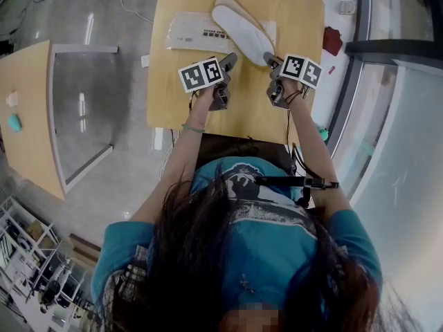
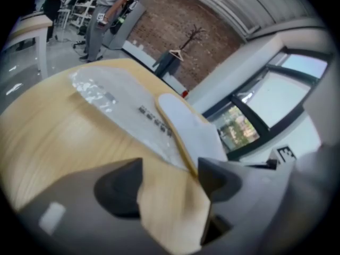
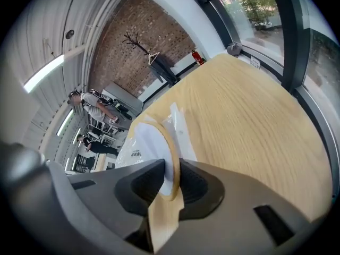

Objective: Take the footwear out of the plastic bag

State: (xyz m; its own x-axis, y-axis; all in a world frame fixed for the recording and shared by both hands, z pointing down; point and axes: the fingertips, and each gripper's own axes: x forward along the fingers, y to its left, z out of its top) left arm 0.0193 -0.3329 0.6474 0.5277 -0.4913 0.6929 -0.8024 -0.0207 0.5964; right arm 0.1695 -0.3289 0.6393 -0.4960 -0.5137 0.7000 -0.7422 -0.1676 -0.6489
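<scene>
A pale wooden table is seen from above, with grey floor open to its left and a dark window frame close along its right edge. Nearest, a broad strip of bare wood is left free along the near edge. Over it the left gripper is held with its jaws spread wide, and nothing but tabletop is caught between them. Just beside it, the right gripper is clamped narrowly on the heel rim of a flat white slipper, whose tan edge is pinched between the pads. The slipper is laid slantwise across the right end of the clear plastic bag, which lies flat. A second sole is glimpsed just behind, near the far edge. Whether the toe is inside the bag cannot be told.
</scene>
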